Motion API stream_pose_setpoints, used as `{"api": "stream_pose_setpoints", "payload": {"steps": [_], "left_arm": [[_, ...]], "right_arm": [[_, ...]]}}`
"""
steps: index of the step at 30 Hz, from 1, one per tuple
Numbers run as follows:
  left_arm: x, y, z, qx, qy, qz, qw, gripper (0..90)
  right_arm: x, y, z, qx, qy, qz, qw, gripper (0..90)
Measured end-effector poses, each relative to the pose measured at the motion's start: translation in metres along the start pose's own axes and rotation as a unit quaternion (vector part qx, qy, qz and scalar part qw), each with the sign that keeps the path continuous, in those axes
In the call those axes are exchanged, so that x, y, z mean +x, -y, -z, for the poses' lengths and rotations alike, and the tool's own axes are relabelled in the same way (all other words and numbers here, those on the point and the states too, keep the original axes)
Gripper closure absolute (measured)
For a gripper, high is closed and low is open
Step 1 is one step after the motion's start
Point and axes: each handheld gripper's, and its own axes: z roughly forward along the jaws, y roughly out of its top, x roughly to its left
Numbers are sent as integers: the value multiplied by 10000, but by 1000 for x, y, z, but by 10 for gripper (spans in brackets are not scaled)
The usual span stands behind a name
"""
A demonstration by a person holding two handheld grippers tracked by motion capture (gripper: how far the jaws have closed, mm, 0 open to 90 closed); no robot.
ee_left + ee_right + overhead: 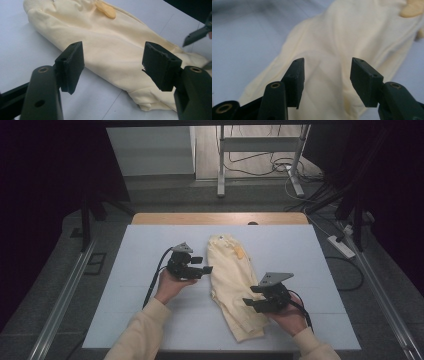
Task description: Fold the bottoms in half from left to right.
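Am flanking cream garment on white table — left gripper at nine o'clock, right gripper at four; both jaws apart, empty, readying for fold grab.

Garment: we read no print, label or brand on the pale yellow cloth; the small orange-yellow patch near its top carries no legible mark.
Left gripper: we find no lettering or numbers on its black jaws or grey plate.
Right gripper: likewise, no markings we can read.
Table: we see no signs or writing on its white surface.
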Motion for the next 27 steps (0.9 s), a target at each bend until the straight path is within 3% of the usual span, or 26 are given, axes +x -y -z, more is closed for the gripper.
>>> {"api": "stream_pose_setpoints", "payload": {"steps": [6, 12, 22, 25, 27], "left_arm": [[0, 0, 0, -6, -21, -4, 10000, 330], [0, 0, 0, 19, -25, -4, 10000, 329], [2, 0, 1, -28, -49, 31, 10000, 328], [2, 1, 2, -25, -52, 43, 10000, 327], [2, 1, 2, -34, -55, 50, 10000, 327]], "right_arm": [[20, -4, -2, 60, -232, 265, 9994, 449], [32, -4, -11, 231, -404, 361, 9983, 433], [43, 2, -26, 652, -448, 466, 9958, 382], [45, 3, -30, 814, -362, 540, 9946, 436], [44, 3, -30, 835, -464, 509, 9941, 539]]}}
